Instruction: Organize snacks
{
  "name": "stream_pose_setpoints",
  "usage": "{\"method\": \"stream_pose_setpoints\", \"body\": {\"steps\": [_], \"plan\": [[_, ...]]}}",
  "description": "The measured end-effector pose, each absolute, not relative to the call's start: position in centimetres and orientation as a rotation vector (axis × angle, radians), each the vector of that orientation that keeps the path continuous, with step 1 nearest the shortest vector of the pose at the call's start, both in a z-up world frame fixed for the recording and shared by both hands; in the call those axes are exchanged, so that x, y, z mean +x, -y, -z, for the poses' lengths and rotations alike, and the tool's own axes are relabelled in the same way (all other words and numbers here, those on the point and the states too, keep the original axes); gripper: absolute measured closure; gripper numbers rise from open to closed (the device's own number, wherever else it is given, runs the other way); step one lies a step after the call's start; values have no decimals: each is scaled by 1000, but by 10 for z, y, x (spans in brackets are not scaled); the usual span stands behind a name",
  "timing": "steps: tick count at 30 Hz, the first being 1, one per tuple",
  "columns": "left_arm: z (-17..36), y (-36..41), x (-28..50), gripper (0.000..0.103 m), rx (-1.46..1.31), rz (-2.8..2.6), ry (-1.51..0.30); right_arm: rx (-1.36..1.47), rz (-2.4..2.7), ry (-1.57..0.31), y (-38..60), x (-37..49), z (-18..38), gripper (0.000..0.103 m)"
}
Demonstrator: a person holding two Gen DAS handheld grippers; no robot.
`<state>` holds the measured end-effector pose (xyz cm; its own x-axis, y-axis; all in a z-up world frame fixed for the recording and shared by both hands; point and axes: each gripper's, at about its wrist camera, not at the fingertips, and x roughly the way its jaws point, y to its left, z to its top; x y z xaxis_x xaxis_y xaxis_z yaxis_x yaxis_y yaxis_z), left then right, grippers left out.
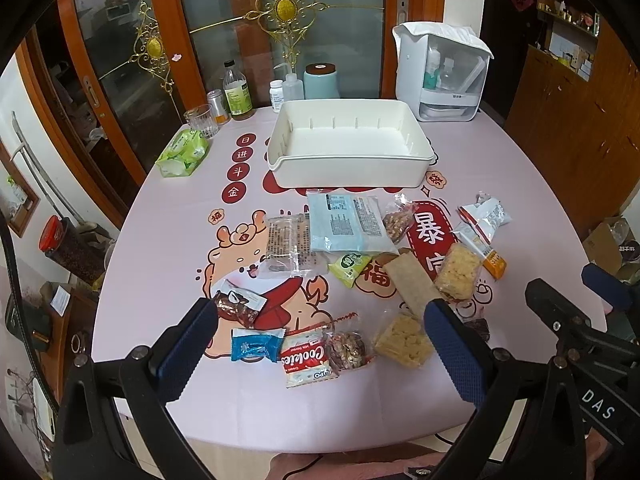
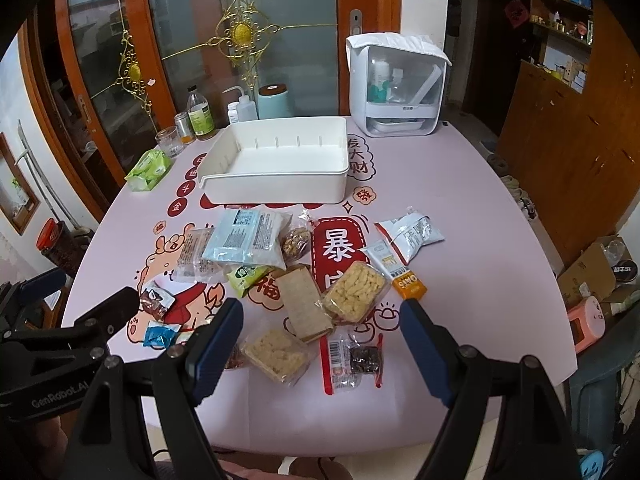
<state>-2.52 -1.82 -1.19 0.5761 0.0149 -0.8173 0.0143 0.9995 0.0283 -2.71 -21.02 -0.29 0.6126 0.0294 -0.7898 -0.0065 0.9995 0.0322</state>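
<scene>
Several wrapped snacks lie scattered on the pink tablecloth in front of an empty white bin (image 1: 344, 168) (image 2: 276, 184). Among them are a pale blue pack (image 1: 346, 222) (image 2: 246, 238), a Cookies packet (image 1: 306, 356), a blue candy (image 1: 256, 345) and yellow puffed bars (image 1: 404, 340) (image 2: 276, 354). My left gripper (image 1: 320, 344) is open and empty above the near snacks, over the Cookies packet. My right gripper (image 2: 322, 344) is open and empty above a puffed bar and a red-labelled dark snack (image 2: 352, 364).
At the table's back stand a glass (image 1: 200, 120), bottles (image 1: 238, 92), a light blue canister (image 1: 320, 80) and a white appliance (image 1: 444, 72). A green tissue pack (image 1: 182, 152) lies at the left. The table's near edge is just below the grippers.
</scene>
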Motion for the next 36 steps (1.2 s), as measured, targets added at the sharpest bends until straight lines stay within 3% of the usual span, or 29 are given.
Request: {"method": "stream_pose_setpoints", "body": {"steps": [36], "plan": [[14, 37, -15, 1, 33, -27, -980, 34, -85, -906, 218, -12, 17, 22]]}}
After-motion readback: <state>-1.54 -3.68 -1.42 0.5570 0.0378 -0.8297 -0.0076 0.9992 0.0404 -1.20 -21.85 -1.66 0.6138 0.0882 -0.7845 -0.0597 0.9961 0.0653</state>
